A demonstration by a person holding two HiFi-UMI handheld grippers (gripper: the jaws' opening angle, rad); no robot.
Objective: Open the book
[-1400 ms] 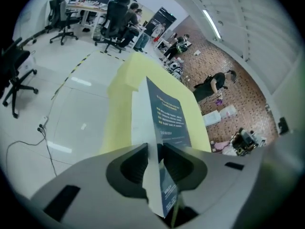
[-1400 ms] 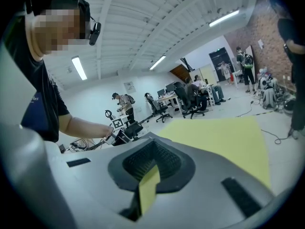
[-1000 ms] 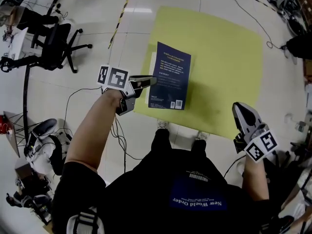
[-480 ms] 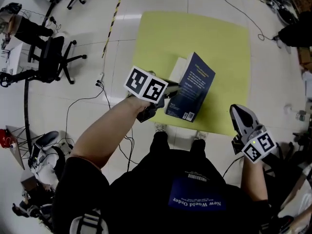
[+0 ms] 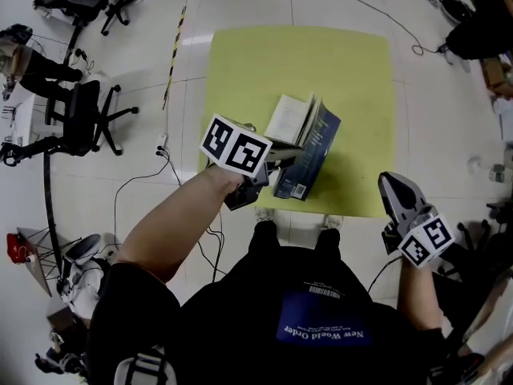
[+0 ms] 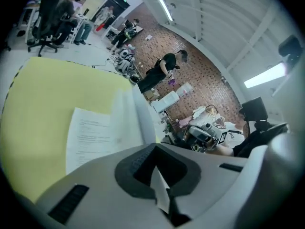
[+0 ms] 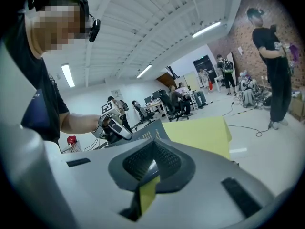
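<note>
On the yellow mat [image 5: 337, 70] lies a book [image 5: 313, 147]. Its dark blue cover stands nearly upright, and white pages [image 5: 290, 119] show to its left. My left gripper [image 5: 280, 163] is at the cover's lower left edge. Its jaws have just been closing and now meet with nothing between them. In the left gripper view the printed page [image 6: 95, 137] and the raised cover [image 6: 142, 118] sit just beyond the gripper [image 6: 153, 151]. My right gripper [image 5: 395, 184] hangs shut off the mat's near right corner, away from the book. From the right gripper [image 7: 150, 151], the book [image 7: 150, 133] and the left gripper [image 7: 114, 125] show ahead.
An office chair [image 5: 88, 107] and floor cables [image 5: 128, 183] lie left of the mat. Striped tape [image 5: 172, 46] runs along the floor at the mat's far left. One person [image 7: 274, 66] stands by the brick wall, and others [image 6: 159, 73] are farther off.
My left gripper moved right and up, and the blue cover went from flat to nearly upright, baring white pages. The right gripper kept about the same place.
</note>
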